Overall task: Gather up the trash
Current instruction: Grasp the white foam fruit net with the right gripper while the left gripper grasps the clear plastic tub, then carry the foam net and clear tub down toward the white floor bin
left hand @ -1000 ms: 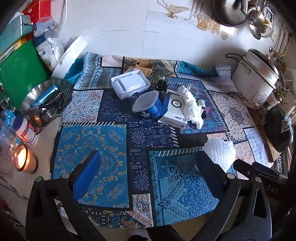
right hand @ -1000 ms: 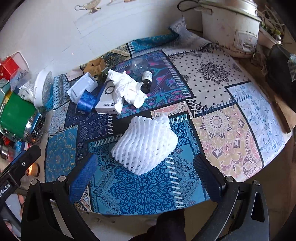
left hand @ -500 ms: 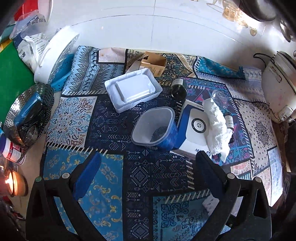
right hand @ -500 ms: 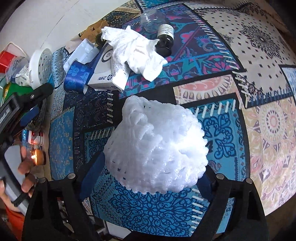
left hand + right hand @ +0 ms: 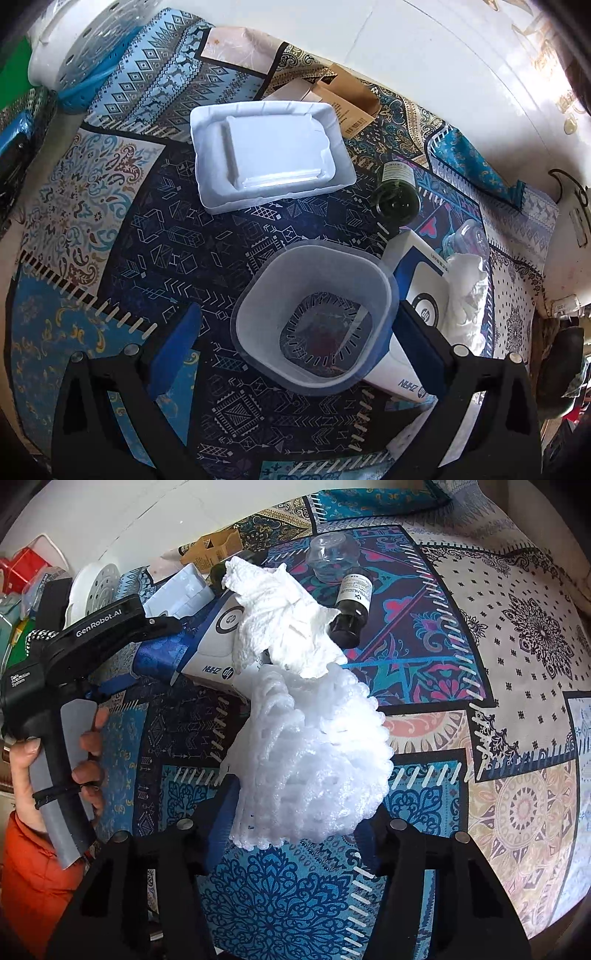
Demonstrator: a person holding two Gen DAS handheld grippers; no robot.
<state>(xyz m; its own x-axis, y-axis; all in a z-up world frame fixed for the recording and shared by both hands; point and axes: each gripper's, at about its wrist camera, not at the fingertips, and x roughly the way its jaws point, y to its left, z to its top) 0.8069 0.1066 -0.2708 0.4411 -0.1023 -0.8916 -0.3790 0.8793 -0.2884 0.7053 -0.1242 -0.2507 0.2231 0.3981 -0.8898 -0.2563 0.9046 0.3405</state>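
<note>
Surface: patchwork tablecloth point(image 5: 110, 229).
Left gripper point(image 5: 295, 332): spread wide around the plastic cup point(image 5: 314, 317), not yet pinching.
Right gripper point(image 5: 299, 812): pinching foam net point(image 5: 310, 760).

White foam net point(image 5: 310, 768), blue-patterned cloth point(image 5: 288, 897)

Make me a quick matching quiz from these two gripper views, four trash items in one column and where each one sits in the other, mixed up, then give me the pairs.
1. foam net
2. crumpled tissue
3. blue cup
4. white tray

A. draped over the HP box
B. between the open left gripper fingers
C. alone, beyond the cup
D. pinched in the right gripper

Pairs: 1-D, 2-A, 3-B, 4-C
</note>
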